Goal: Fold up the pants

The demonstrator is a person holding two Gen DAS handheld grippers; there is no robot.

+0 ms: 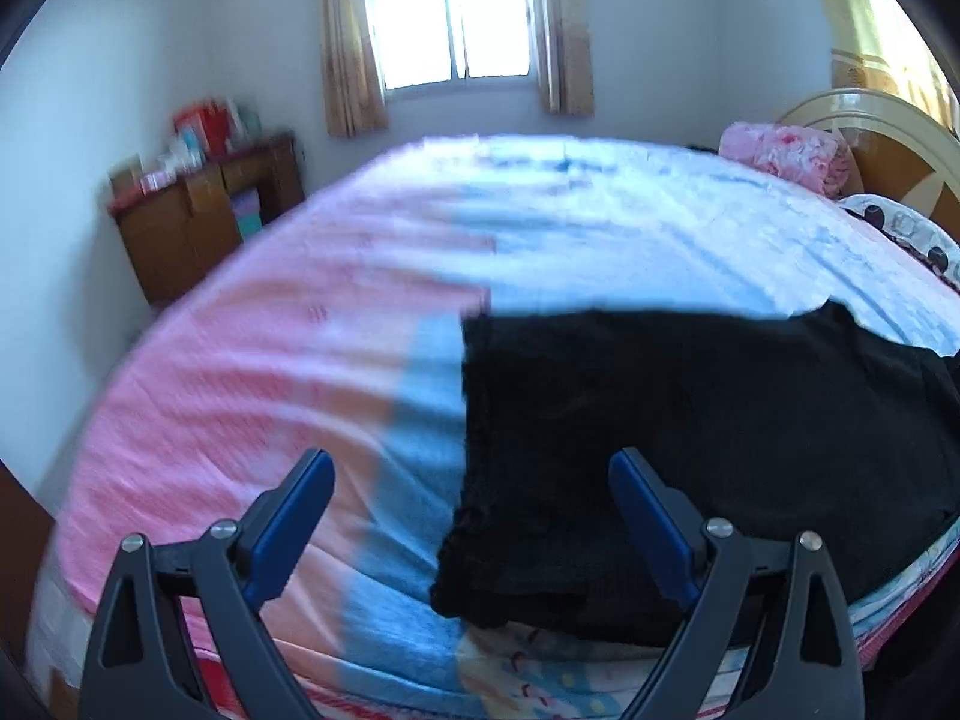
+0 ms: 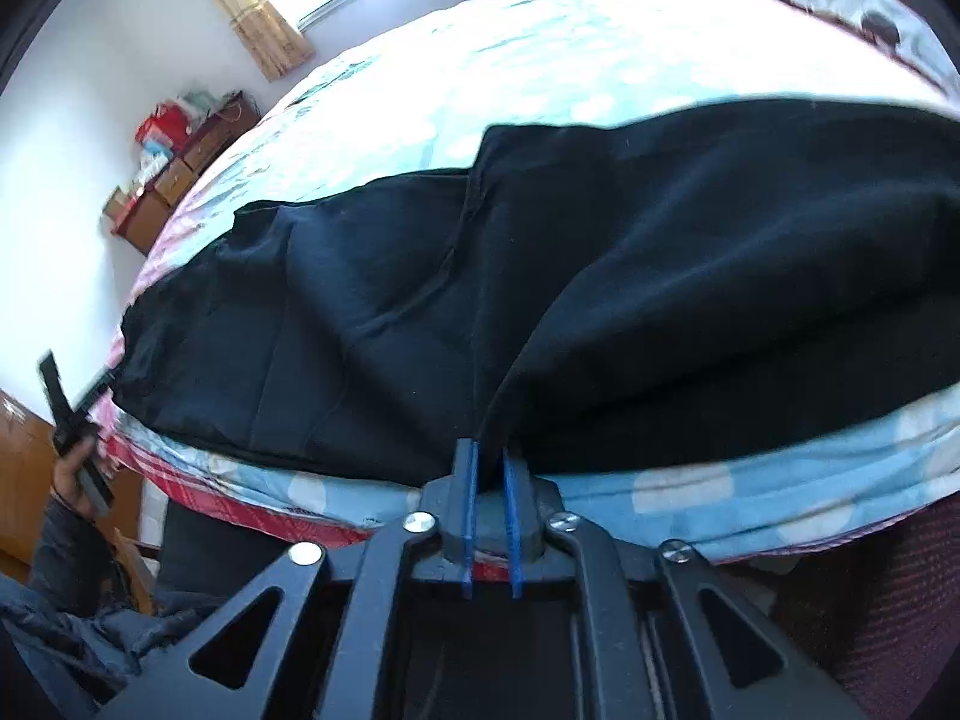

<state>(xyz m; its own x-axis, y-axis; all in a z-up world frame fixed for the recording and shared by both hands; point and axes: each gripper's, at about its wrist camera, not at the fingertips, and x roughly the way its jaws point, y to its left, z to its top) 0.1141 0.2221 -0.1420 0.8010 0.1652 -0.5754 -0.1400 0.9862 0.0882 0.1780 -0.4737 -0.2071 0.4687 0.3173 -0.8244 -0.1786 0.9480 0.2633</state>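
Note:
Black pants (image 2: 540,276) lie spread on a bed with a pink and blue sheet (image 2: 750,492). In the right wrist view my right gripper (image 2: 489,462) is shut on the near edge of the pants at the bed's front edge, pulling a ridge of cloth up. In the left wrist view the pants (image 1: 690,450) fill the right half, with the leg ends at the left. My left gripper (image 1: 471,468) is open and empty above the leg ends. It also shows at the far left of the right wrist view (image 2: 72,396), held in a hand.
A wooden cabinet (image 1: 198,222) with boxes stands by the far left wall under a curtained window (image 1: 450,18). A pink blanket (image 1: 780,156), a patterned pillow (image 1: 912,234) and the headboard (image 1: 888,144) are at the bed's right end.

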